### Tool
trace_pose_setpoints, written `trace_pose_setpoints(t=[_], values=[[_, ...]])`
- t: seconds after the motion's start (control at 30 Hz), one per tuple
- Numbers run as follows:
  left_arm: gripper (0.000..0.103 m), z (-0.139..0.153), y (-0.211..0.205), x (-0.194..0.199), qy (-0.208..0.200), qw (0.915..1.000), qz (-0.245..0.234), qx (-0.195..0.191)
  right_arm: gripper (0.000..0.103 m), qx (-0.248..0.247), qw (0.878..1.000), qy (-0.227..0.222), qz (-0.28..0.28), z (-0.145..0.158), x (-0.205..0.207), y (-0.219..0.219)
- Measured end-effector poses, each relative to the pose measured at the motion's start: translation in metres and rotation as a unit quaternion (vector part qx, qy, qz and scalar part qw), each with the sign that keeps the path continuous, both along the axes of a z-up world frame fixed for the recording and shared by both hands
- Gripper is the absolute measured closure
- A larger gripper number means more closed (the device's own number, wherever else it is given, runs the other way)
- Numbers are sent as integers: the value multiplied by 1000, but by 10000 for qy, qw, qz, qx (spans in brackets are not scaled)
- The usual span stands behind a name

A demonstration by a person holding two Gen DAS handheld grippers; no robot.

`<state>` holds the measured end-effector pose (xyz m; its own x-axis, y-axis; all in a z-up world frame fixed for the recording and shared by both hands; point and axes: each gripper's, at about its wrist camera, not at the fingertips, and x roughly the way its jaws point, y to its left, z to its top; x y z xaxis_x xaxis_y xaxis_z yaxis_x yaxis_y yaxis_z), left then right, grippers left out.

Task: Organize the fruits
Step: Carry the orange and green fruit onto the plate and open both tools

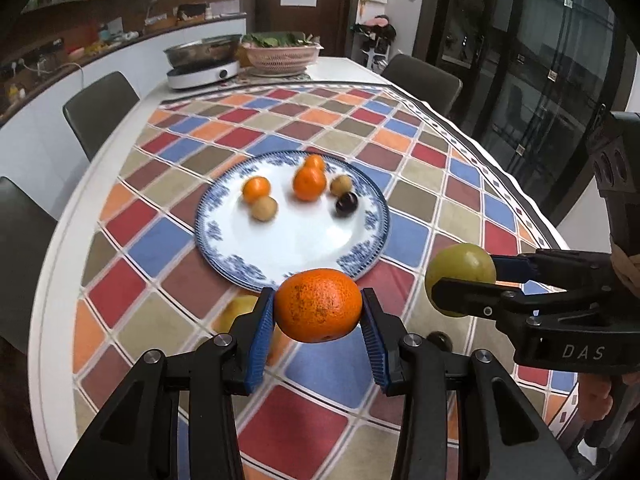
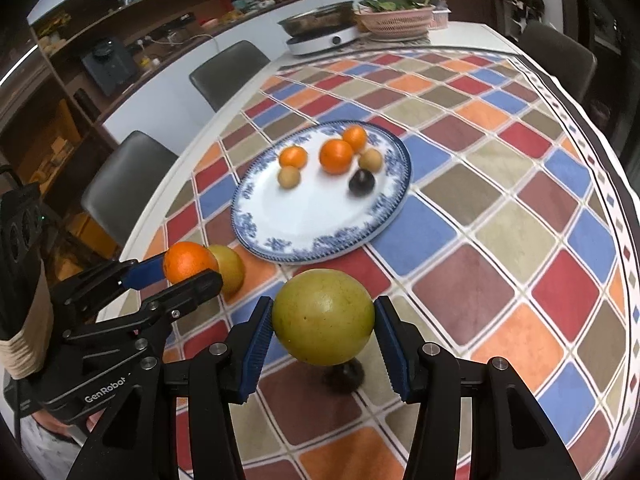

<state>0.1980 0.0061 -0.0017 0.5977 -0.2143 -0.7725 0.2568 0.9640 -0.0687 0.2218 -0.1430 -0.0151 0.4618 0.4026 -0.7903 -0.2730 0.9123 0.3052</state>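
Left tool (image 1: pixel 318 309) clamped on orange (image 1: pixel 318 305); right tool (image 2: pixel 323 326) clamped on pear (image 2: pixel 323 316), both raised near plate (image 2: pixel 256 200).

A white table (image 1: pixel 120 128) fills most of both views, covered by a checked cloth (image 1: pixel 420 184) of red, blue, orange and olive squares; at its far end, near the top centre, stand a white cooker with a metal pan (image 1: pixel 202 62) and a pink basket of greens (image 1: pixel 280 54). Dark chairs (image 1: pixel 100 112) line the left side, with another (image 1: pixel 424 76) at upper right. A cluttered counter and shelves (image 2: pixel 160 20) curve across the upper left, and dark glass doors (image 1: pixel 540 60) take the right edge.
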Motion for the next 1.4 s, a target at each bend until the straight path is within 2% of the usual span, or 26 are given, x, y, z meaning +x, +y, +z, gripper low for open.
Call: trace_pose_setpoints(t=[0.3, 0.53, 0.77, 1.07, 1.4], values=[[61, 5, 17, 20, -150, 9997, 57, 197, 51, -263, 9987, -246, 364, 17, 22, 26], [61, 0, 26, 45, -107, 9995, -22, 287, 51, -460, 9967, -299, 606, 18, 44, 40], [61, -17, 35, 75, 5, 9994, -89, 347, 51, -513, 9966, -69, 642, 1, 76, 50], [61, -41, 41, 107, 311, 9992, -170, 191, 51, -394, 9974, 246, 543, -25, 109, 55], [61, -55, 43, 125, 491, 9983, -179, 266, 51, -350, 9969, 482, 521, -39, 131, 60]])
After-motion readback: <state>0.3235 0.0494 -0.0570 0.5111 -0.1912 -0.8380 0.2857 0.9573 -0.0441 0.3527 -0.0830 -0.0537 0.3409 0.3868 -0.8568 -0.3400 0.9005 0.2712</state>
